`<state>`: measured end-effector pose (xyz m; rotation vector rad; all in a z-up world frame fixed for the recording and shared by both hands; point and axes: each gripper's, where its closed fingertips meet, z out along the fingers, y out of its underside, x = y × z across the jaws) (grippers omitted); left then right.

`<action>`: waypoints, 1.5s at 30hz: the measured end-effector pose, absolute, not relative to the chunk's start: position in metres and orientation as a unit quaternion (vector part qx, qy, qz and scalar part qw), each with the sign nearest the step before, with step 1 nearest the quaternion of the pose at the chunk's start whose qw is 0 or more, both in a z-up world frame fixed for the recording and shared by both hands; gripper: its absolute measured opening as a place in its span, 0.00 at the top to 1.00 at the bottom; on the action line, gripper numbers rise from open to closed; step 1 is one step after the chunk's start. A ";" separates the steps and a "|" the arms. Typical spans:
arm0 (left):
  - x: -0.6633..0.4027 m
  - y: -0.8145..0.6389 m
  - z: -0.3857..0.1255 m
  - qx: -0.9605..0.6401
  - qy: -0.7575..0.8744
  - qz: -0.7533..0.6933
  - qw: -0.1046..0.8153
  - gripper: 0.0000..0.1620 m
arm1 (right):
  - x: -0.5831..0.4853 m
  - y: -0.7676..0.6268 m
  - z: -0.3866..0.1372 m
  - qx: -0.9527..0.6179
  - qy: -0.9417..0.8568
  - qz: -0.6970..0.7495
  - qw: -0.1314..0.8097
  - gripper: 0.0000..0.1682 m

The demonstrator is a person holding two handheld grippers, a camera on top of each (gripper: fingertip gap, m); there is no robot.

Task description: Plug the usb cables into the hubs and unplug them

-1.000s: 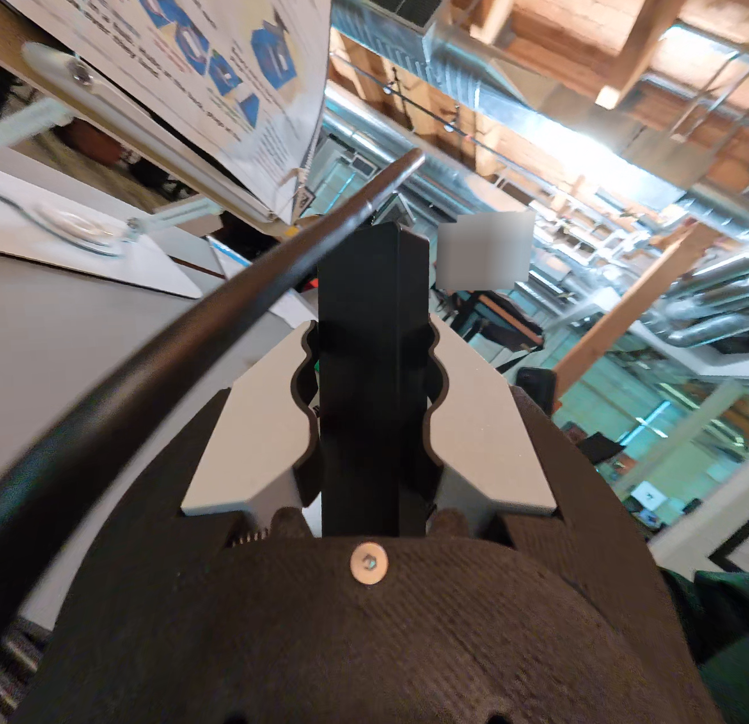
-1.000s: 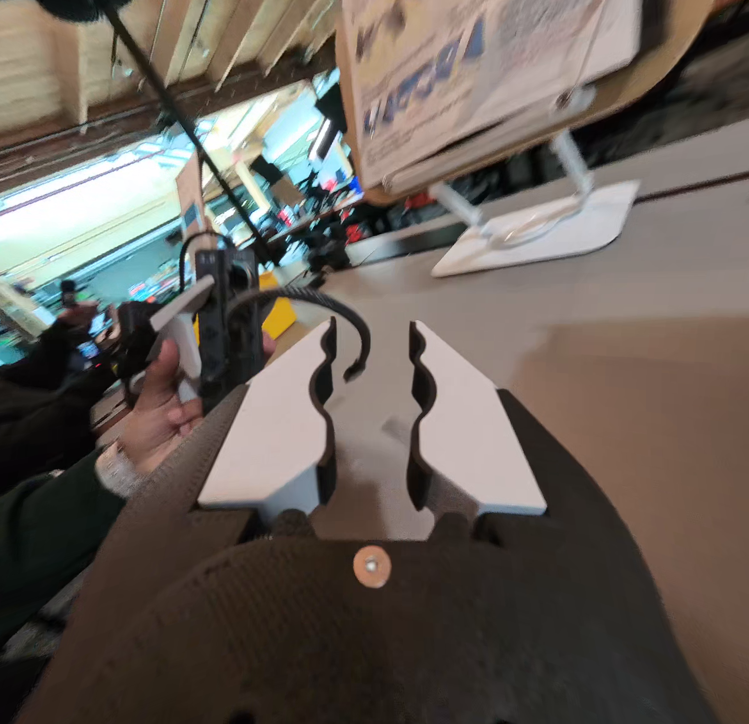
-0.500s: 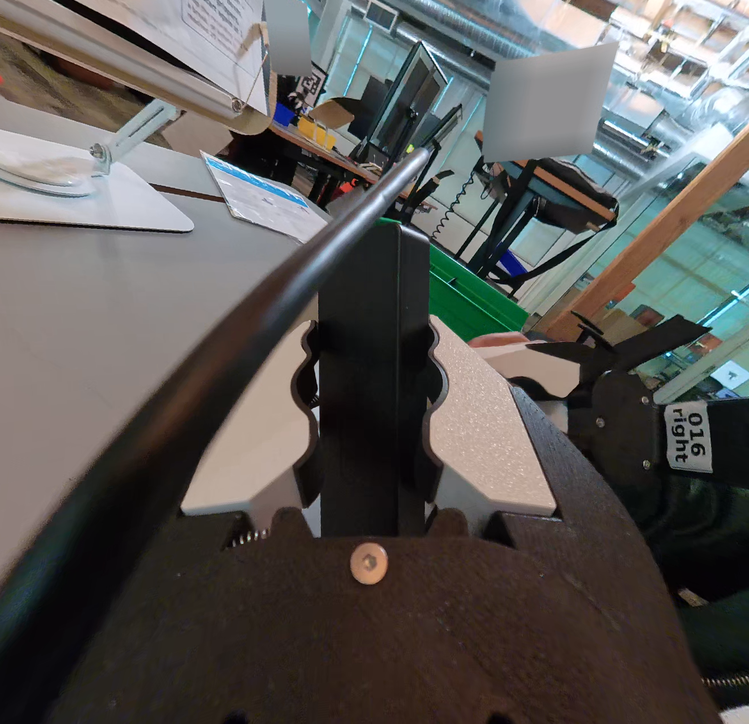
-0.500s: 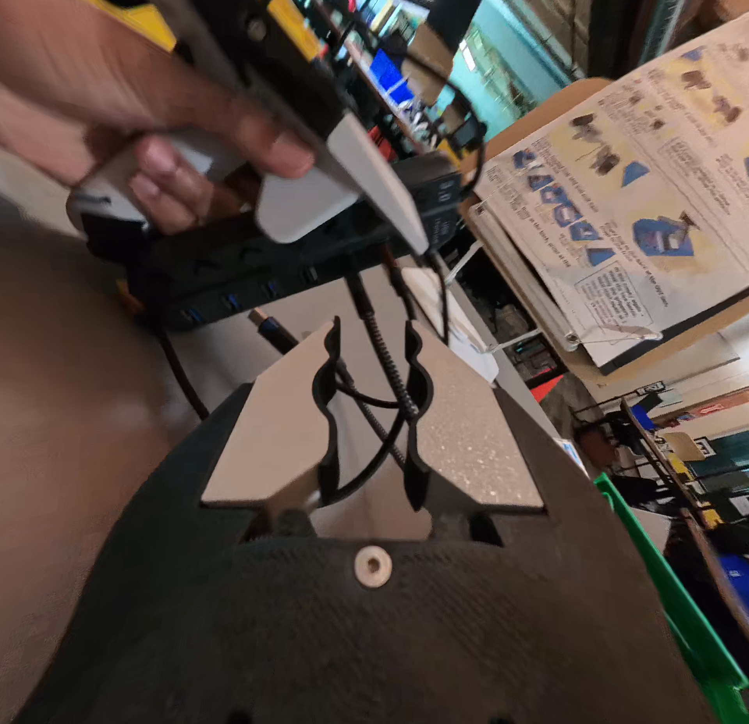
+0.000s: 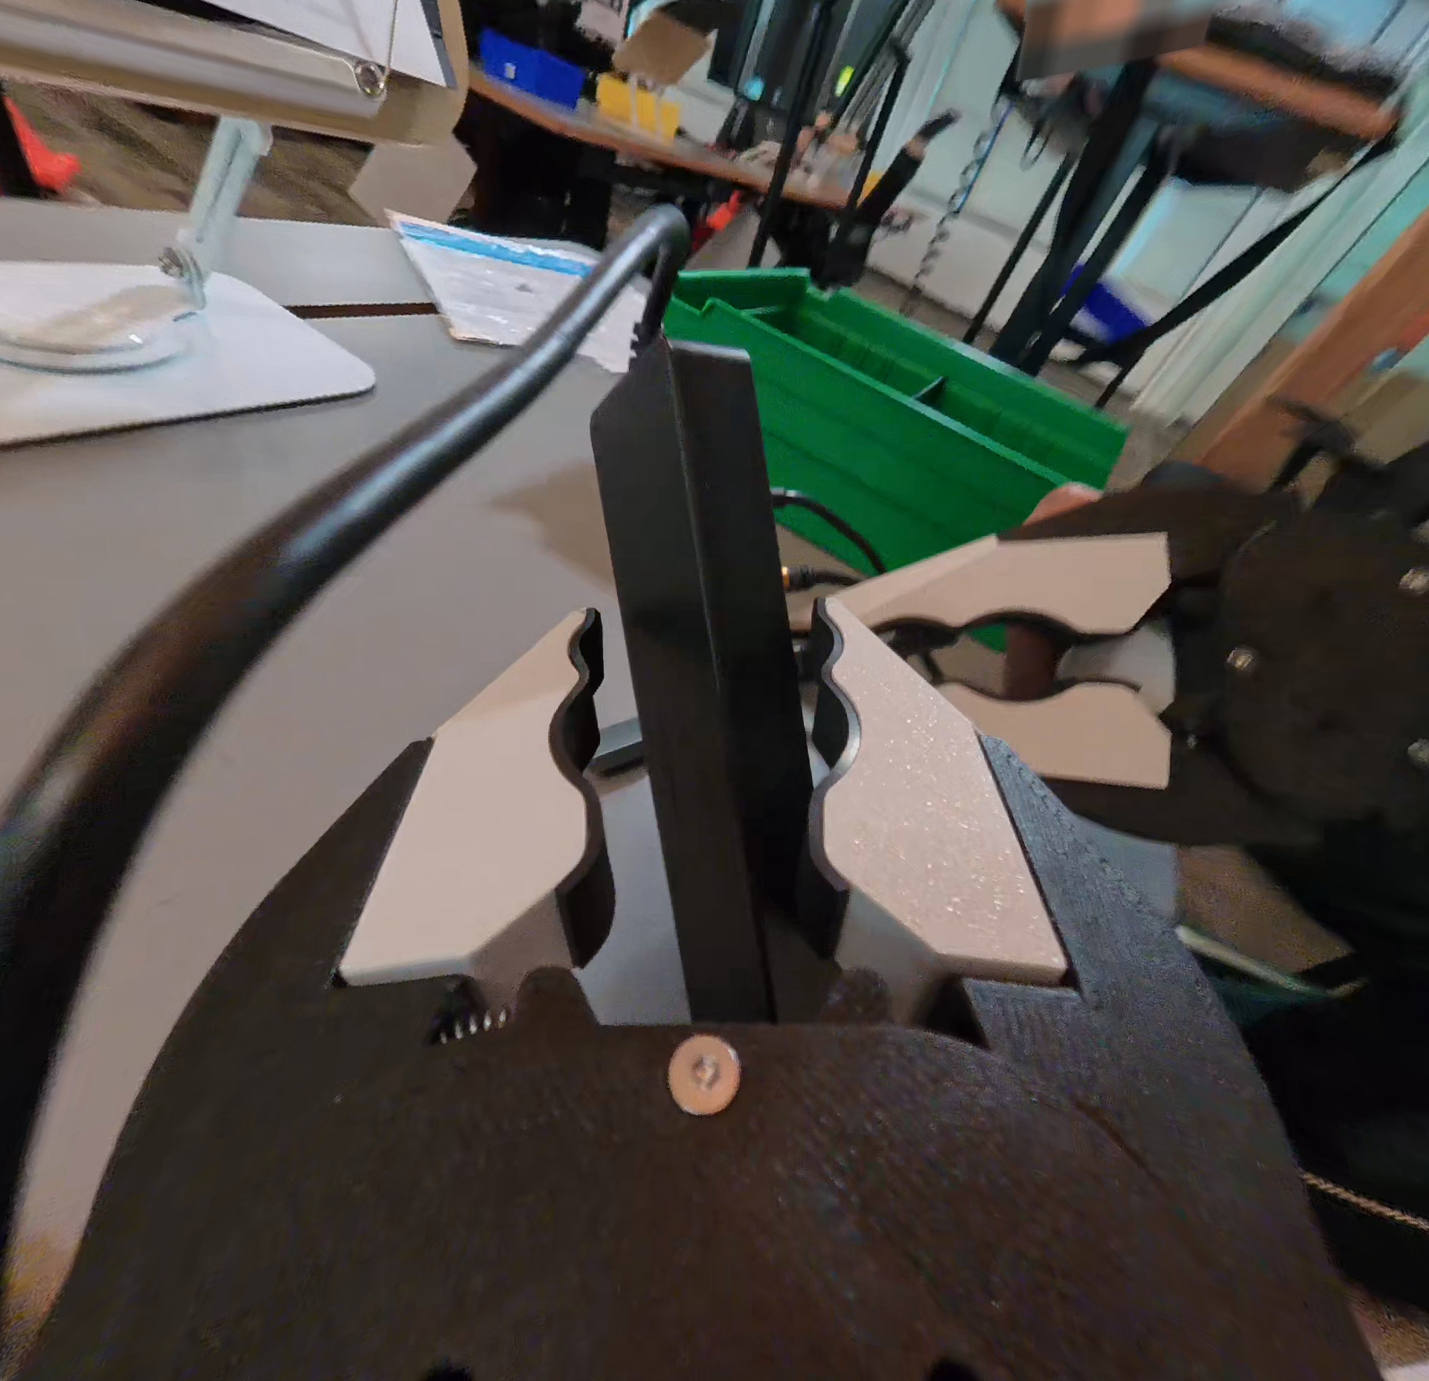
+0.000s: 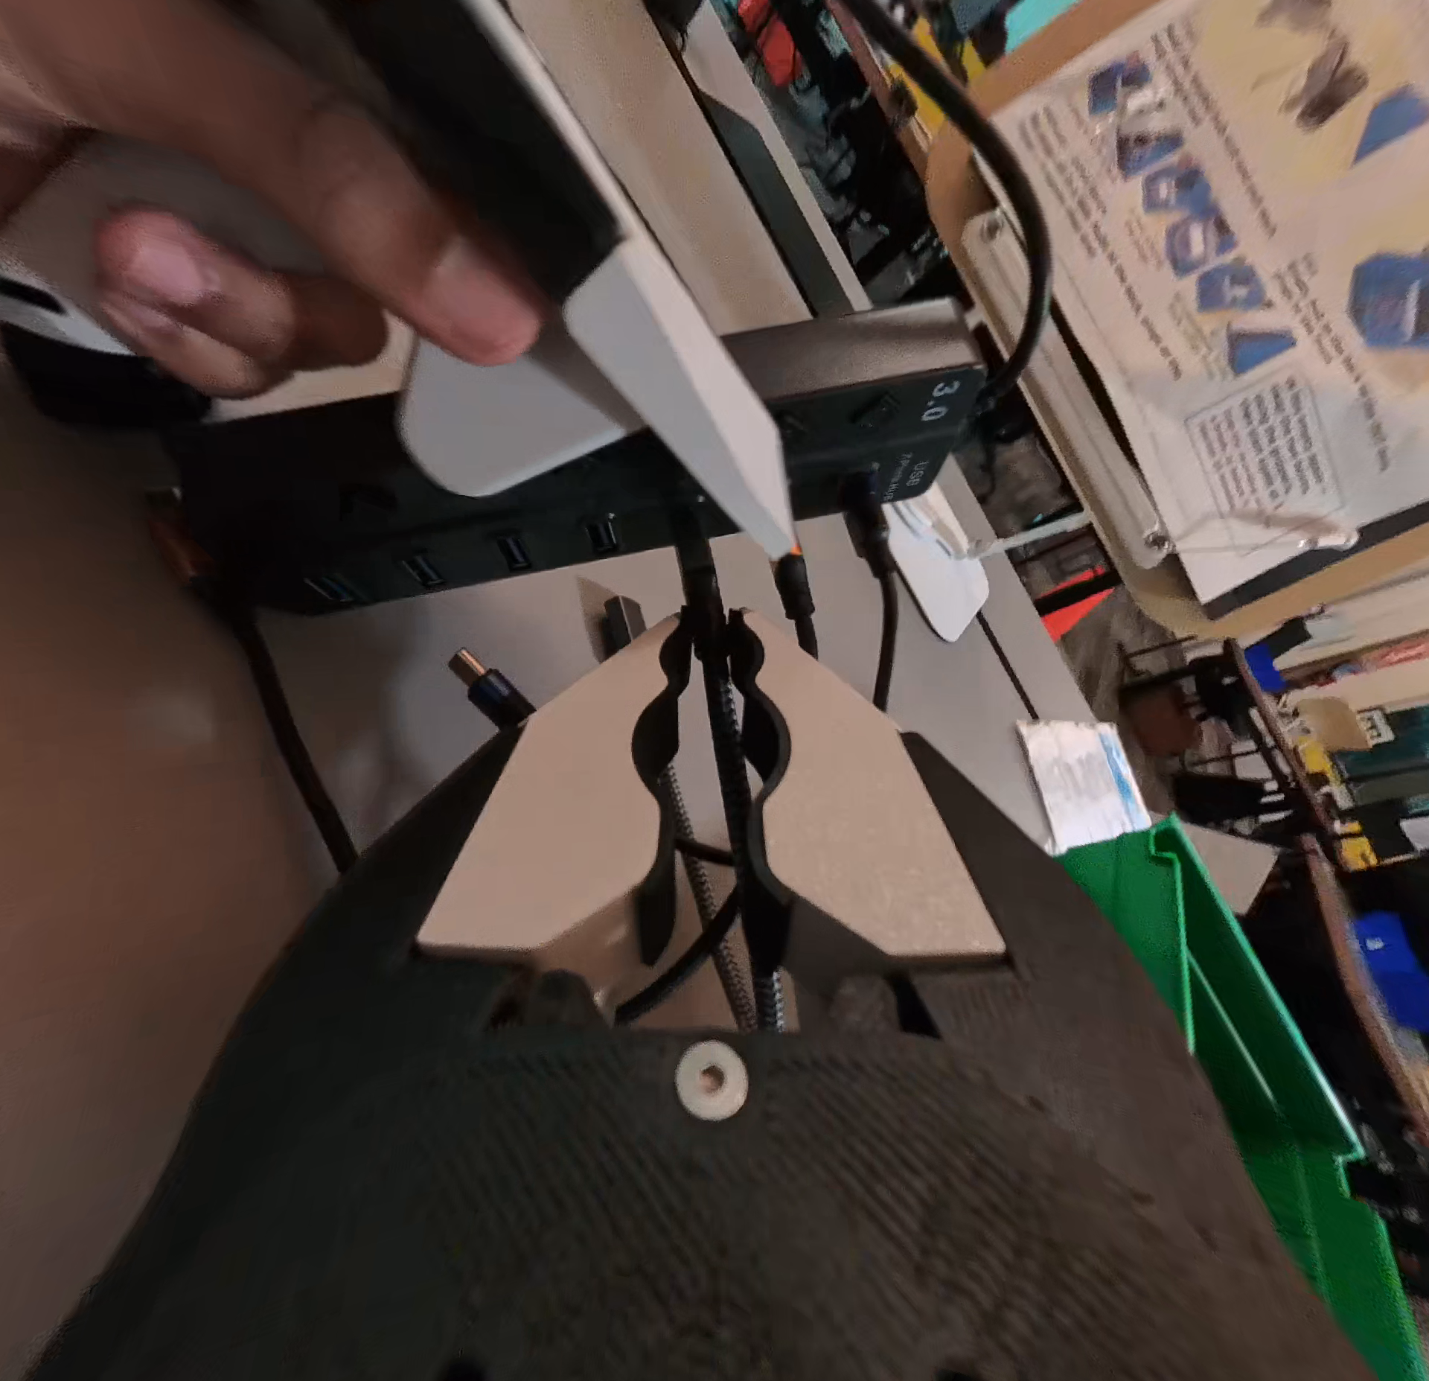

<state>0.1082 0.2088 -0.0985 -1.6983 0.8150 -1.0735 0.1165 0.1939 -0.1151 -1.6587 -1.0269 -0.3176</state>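
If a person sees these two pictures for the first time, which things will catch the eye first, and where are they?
In the left wrist view, the black USB hub stands on edge between the fingers of the left gripper, with a thick black cable arching from its top. In the right wrist view, the right gripper is pinched on a braided cable plugged into the hub, just under it. A bright green bin sits at the table's edge.
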 end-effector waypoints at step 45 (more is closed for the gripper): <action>0.105 0.218 -0.095 -0.723 0.370 -0.299 0.501 0.85 | 0.117 0.186 -0.078 -0.704 -0.434 -0.200 0.525 0.96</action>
